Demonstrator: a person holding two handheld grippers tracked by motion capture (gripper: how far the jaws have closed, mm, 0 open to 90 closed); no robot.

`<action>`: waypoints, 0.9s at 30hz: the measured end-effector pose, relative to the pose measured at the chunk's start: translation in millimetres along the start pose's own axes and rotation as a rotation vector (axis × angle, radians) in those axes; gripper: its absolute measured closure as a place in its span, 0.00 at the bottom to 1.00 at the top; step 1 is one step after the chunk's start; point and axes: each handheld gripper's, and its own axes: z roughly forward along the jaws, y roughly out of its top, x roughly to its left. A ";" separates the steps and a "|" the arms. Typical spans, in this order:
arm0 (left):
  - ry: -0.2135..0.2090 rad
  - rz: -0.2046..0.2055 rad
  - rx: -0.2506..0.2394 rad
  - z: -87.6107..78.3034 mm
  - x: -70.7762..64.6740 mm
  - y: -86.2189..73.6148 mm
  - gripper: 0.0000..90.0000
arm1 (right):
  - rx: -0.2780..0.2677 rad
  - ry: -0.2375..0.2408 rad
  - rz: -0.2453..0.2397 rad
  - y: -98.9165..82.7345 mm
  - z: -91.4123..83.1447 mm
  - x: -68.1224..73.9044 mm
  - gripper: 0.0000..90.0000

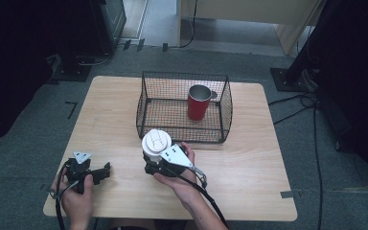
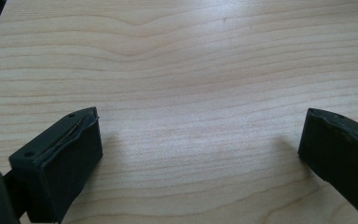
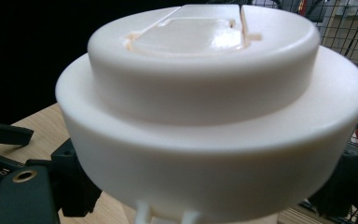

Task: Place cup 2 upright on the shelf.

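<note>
**Right tongs clamped on a white lid; left tongs idle**

The right tongs [image 1: 154, 154], at about 6 o'clock on the tabletop [image 1: 249, 158], are closed tight on a white lid [image 1: 156, 142], gripping it from both sides; the lid sits just outside the near edge of the wire basket [image 1: 148, 96]. A red cup [image 1: 199, 102] stands upright inside the basket, toward 1 o'clock. The left tongs [image 1: 106, 168], at 8 o'clock, gape wide with nothing between them, resting low over bare wood.
</note>
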 end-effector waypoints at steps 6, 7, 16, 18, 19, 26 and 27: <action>0.000 0.000 0.000 0.0 0.0 0.0 0.00 | -0.025 0.004 -0.017 0.6 -2.8 2.0 0.17; 0.000 0.000 0.000 0.0 0.0 0.0 0.00 | -0.027 0.004 -0.017 1.0 -3.3 2.4 0.17; 0.000 -0.002 -0.001 0.1 -0.1 0.0 0.00 | -0.045 0.006 -0.012 4.3 -6.7 1.2 0.17; 0.000 -0.001 -0.001 0.1 0.0 0.0 0.00 | -0.049 0.005 -0.012 5.0 -7.5 0.8 0.17; 0.000 -0.001 -0.001 0.1 -0.1 0.0 0.00 | -0.053 0.005 -0.013 5.6 -8.0 0.6 0.17; 0.000 -0.001 -0.001 0.1 0.0 0.0 0.00 | -0.069 0.000 -0.010 9.7 -10.7 -1.4 0.17; 0.000 -0.001 -0.001 0.0 -0.1 0.0 0.00 | -0.070 -0.003 -0.011 10.2 -10.8 -1.8 0.17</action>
